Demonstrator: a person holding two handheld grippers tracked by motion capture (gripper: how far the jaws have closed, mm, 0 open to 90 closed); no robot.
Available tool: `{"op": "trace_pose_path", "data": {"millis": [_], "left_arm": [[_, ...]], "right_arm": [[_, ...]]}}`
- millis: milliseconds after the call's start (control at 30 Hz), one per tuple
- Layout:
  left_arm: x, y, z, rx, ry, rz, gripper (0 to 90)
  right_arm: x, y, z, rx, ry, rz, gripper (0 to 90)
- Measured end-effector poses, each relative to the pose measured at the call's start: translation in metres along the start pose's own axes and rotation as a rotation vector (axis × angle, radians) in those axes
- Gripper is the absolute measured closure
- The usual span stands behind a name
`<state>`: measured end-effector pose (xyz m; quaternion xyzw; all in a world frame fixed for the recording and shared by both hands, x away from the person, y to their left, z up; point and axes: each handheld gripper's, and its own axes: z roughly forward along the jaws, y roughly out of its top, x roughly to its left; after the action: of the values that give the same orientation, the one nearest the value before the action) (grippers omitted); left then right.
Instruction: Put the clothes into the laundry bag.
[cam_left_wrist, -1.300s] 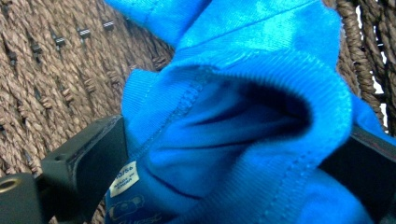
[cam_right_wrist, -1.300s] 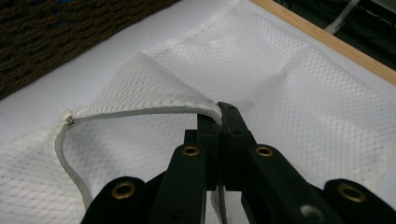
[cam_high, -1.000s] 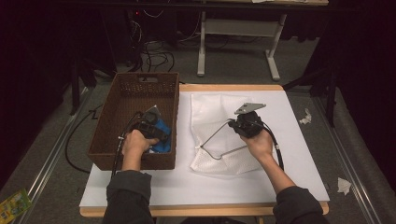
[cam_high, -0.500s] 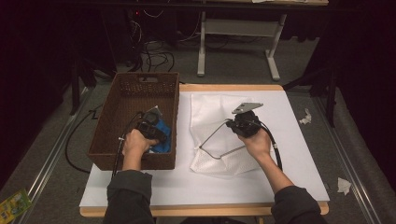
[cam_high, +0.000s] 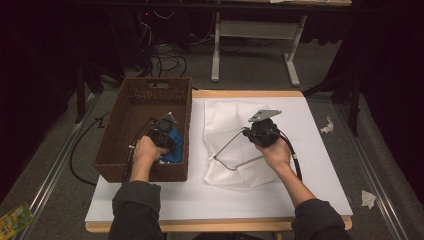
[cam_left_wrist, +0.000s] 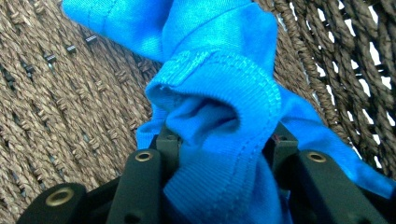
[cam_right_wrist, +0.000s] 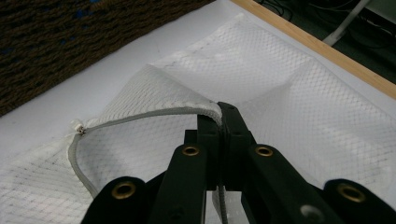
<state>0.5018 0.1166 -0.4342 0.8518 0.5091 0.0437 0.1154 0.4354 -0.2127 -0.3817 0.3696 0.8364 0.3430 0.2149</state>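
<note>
The blue cloth (cam_left_wrist: 219, 116) looks soft, light and limp, a ribbed knit with a stitched hem; it should bunch and drape rather than keep shape, so a pinch on a thick fold or the hem is the safest hold. It lies inside the basket (cam_high: 130, 107), at the near right corner, against the woven wall. The basket stands along the left edge of the bench (cam_high: 320, 165).

The mesh bag (cam_high: 225, 122) is thin white netting, light and floppy, likely to slide on the smooth bench. Its grey rim (cam_right_wrist: 140, 119) is the firm part and the obvious place to grip, since netting alone could slip or snag. The bag lies flat across the middle of the bench, just beside the basket, with its mouth lifted open toward the near edge.

The left claw (cam_left_wrist: 219, 154) is clamped on a gathered fold of the cloth, with the fabric bulging up between and over the jaws. It sits low in the basket.

The right claw (cam_right_wrist: 223, 122) is pinched tight on the rim, jaws all but meeting, holding that edge up off the bench so the mouth gapes; the rest of the rim loops down to the bench (cam_high: 235, 155).
</note>
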Motion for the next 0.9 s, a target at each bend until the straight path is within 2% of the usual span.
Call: {"op": "trace_pose_path", "data": {"millis": [100, 200, 333, 433, 700, 900], "left_arm": [[-0.002, 0.003, -0.001, 0.025, 0.007, -0.002, 62.7], [-0.002, 0.007, -0.001, 0.053, 0.005, 0.024, 63.6], [0.002, 0.011, -0.002, 0.078, -0.019, -0.011, 64.2], [0.001, 0.013, -0.003, 0.087, -0.01, -0.004, 66.4], [0.001, 0.012, -0.013, 0.037, 0.02, -0.021, 69.6], [-0.002, 0.011, -0.021, -0.024, 0.028, 0.007, 70.4]], "right_arm": [[-0.002, -0.002, -0.001, 0.009, 0.004, 0.003, 89.3], [-0.003, -0.003, -0.002, 0.009, 0.003, 0.007, 89.3], [-0.005, -0.003, -0.003, 0.014, 0.001, 0.01, 89.3], [-0.004, -0.003, -0.002, 0.016, 0.005, 0.008, 89.4], [-0.006, -0.003, -0.002, 0.019, 0.006, 0.019, 89.4], [-0.007, -0.003, -0.004, 0.014, 0.005, 0.025, 89.4]]}}
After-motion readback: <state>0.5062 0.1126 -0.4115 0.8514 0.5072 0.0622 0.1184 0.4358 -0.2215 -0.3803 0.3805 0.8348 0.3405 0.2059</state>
